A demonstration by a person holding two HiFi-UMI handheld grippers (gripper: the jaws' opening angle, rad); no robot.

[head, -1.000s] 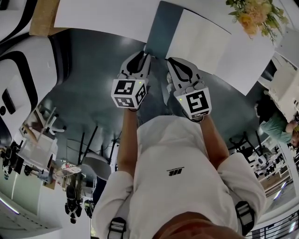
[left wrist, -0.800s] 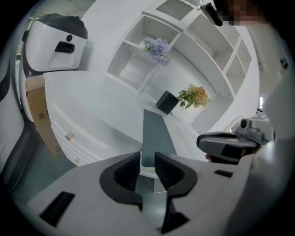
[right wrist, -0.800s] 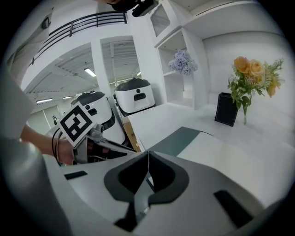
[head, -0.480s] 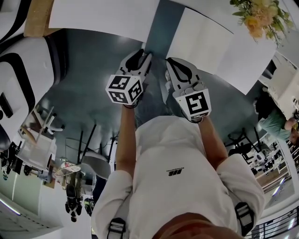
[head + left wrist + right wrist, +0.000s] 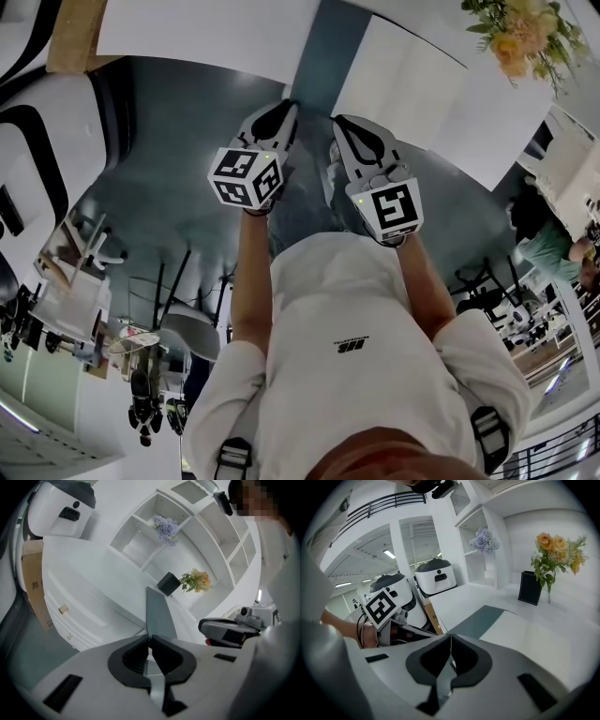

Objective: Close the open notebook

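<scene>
Two closed, empty: left claw [image 5: 149, 637], right claw [image 5: 451, 635] (black vase [image 5: 530, 594] shows only in gripper views).

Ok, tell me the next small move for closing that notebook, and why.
Probably open the right gripper and ease it forward onto the near edge of the notebook. It and the left gripper both have jaws together on nothing, and the notebook lies open and flat on the table.

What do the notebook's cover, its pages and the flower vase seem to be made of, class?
Cover: probably matte card or leatherette; flat grey-teal, no glare.
Pages: likely paper; smooth, plain white sheets.
Vase: dark, square-sided; ceramic or plastic, cannot tell which.
</scene>
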